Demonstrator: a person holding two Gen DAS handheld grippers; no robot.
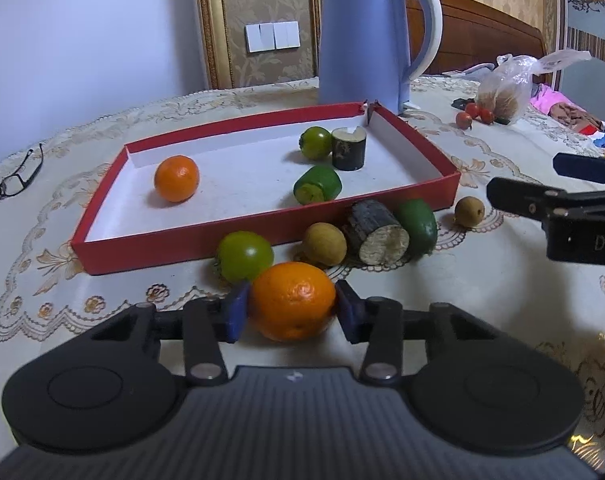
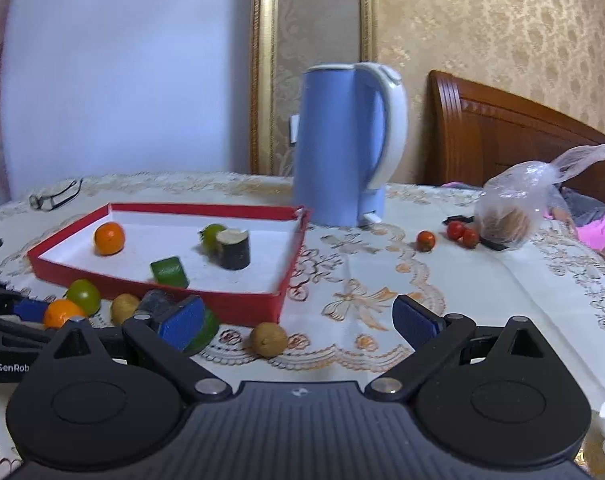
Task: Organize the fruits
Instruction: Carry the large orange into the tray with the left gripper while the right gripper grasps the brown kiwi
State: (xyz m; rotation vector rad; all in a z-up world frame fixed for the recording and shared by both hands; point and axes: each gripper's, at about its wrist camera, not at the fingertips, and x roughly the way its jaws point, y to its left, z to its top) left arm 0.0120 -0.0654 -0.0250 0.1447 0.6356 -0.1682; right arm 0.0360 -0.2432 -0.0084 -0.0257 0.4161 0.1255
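Note:
My left gripper [image 1: 291, 307] is shut on an orange [image 1: 291, 300] just in front of the red tray [image 1: 182, 244]. The tray holds another orange [image 1: 176, 178], a green round fruit [image 1: 315, 143], a dark sugarcane piece [image 1: 348, 149] and a green cut piece [image 1: 317, 185]. On the cloth before the tray lie a green round fruit [image 1: 244, 256], a brown longan [image 1: 325, 243], a sugarcane stub [image 1: 376, 231], a green piece [image 1: 417, 222] and another longan [image 1: 469, 211]. My right gripper [image 2: 298, 320] is open and empty, with that longan [image 2: 268, 339] between its fingers' reach.
A blue kettle [image 1: 362, 36] stands behind the tray. A plastic bag [image 1: 506, 88] and small red tomatoes [image 1: 472, 114] lie at the back right. Glasses [image 1: 14, 174] lie at the left. The right gripper shows at the left wrist view's right edge [image 1: 550, 196].

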